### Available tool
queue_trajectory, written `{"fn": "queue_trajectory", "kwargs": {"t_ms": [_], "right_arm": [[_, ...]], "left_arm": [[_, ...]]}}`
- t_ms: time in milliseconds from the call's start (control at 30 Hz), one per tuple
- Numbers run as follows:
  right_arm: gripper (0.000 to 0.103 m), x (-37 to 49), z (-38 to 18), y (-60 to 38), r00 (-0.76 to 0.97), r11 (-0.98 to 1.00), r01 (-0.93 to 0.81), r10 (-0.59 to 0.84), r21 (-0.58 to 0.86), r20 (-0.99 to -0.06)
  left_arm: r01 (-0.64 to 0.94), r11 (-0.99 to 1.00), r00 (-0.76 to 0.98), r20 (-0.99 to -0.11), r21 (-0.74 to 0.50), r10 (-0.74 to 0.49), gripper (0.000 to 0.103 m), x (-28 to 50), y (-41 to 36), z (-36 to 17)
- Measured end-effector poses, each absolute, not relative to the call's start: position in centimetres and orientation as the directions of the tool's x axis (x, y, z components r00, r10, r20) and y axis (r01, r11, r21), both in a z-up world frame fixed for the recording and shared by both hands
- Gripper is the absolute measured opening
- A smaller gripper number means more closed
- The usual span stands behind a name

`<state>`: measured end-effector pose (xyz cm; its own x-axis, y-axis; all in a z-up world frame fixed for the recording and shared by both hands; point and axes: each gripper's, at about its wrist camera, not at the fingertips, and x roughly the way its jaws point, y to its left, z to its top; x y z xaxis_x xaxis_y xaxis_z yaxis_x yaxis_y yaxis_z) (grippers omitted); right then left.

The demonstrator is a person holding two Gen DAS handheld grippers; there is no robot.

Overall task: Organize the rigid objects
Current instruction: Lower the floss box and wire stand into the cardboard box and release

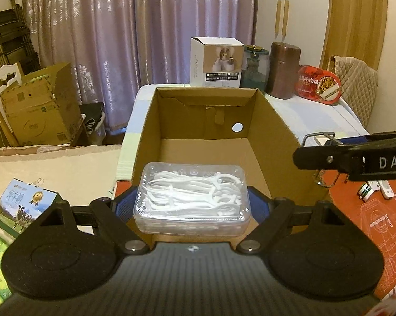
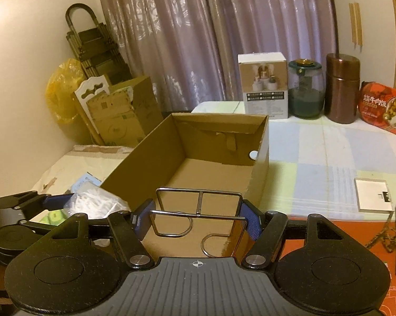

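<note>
My left gripper (image 1: 191, 202) is shut on a clear plastic box of white floss picks (image 1: 191, 197) and holds it over the near end of an open cardboard box (image 1: 271, 131). My right gripper (image 2: 198, 220) is shut on a metal wire rack (image 2: 199, 210) at the near edge of the same cardboard box (image 2: 145, 152). The right gripper shows in the left wrist view (image 1: 356, 158) at the right of the box. The left gripper with the floss box (image 2: 92, 202) shows at the lower left of the right wrist view. The cardboard box is empty inside.
At the table's back stand a white carton (image 1: 216, 63), a green glass jar (image 1: 254, 65), a copper canister (image 1: 283, 69) and a red food tin (image 1: 317, 84). A milk carton (image 1: 21, 208) lies left. Remotes (image 1: 379, 188) lie on the red mat right. A white tray (image 2: 373, 194) lies right.
</note>
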<state>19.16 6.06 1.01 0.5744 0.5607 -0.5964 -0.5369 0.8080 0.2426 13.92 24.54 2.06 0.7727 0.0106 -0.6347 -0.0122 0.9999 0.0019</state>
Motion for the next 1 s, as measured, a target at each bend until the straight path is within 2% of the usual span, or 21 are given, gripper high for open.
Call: {"fn": "queue_trajectory", "kwargs": {"t_ms": [333,1000], "right_arm": [[0.066,19.6,0.8,6.8,0.583,0.810,-0.533,0.562,0.246,-0.587],[0.066,19.3,1.0,7.6,0.581,0.794,-0.564,0.577,0.227,-0.574]], "left_arm": [[0.018,1.000,0.769,-0.639,-0.009,-0.020,0.084,15.0,24.6,1.1],[-0.030,0.999,0.798,-0.603,-0.014,0.015,0.084,13.3,25.8,2.3]]}}
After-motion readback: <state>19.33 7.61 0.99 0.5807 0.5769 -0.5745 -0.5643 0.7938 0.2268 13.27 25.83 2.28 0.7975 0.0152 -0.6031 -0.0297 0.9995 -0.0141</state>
